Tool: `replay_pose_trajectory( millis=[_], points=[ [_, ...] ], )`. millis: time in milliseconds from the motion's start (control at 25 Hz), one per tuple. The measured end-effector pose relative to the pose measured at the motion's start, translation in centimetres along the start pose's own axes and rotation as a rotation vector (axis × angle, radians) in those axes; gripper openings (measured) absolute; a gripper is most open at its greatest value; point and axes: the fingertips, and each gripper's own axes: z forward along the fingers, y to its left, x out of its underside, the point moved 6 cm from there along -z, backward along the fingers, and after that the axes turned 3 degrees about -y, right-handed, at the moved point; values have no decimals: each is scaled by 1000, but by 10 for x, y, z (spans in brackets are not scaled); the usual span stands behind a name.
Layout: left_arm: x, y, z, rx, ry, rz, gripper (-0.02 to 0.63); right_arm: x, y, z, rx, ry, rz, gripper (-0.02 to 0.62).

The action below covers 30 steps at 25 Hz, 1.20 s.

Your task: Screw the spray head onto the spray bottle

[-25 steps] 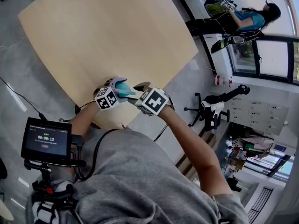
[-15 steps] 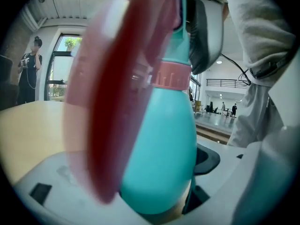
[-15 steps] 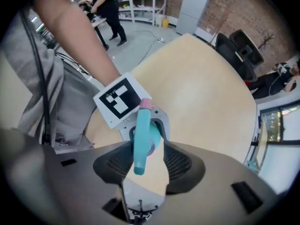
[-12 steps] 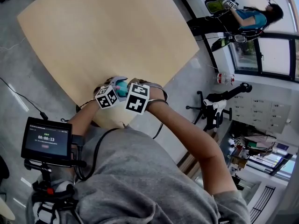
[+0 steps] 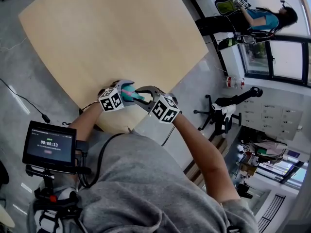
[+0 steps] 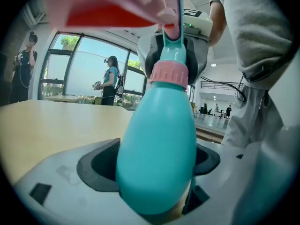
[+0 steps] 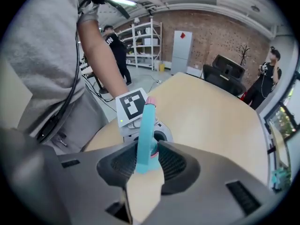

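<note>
1. The left gripper [image 5: 124,90] clamped the teal spray bottle [image 6: 157,149] by its body, jaws pressed on both sides, just left of centre in the head view.
2. The bottle rose up the middle of the left gripper view, with the pink-collared spray head [image 6: 169,60] on its neck.
3. The right gripper [image 7: 147,159] had just been closing its jaws, and they gripped the spray head at centre frame.
4. Both grippers met over the near edge of the wooden table [image 5: 112,33].
</note>
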Motion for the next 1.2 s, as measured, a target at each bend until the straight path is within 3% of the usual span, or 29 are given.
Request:
replay_pose_trajectory(
  millis=[320,400,480,560,640,760,840,960,1120,1200],
  points=[
    [5,-1,-6,68,15,20,394,-1,-2,5,-117,-41,-90,126],
    [5,0,-8,68,16,16,394,-2,-3,7,-119,-52,-59,127],
    [5,0,-8,34,10,7,394,-1,-3,6,-58,-107,68,127],
    [2,-1,-5,-50,-8,-13,394,5,1,1,72,-195,257,126],
    [-2,-2,-1,-184,-31,-48,394,12,8,-5,251,-268,427,126],
    [-9,-3,-2,-446,-48,-140,394,9,20,-6,538,-347,661,126],
    [-12,-1,-7,-583,-44,-203,394,3,24,-1,668,-407,810,127],
    [-9,-2,-11,-600,-42,-210,394,1,28,2,688,-429,863,127],
    [-5,-5,-10,-538,-50,-187,394,-4,30,3,623,-371,784,134],
    [-1,-7,-6,-513,-44,-180,394,-4,36,4,569,-332,714,179]
  ],
)
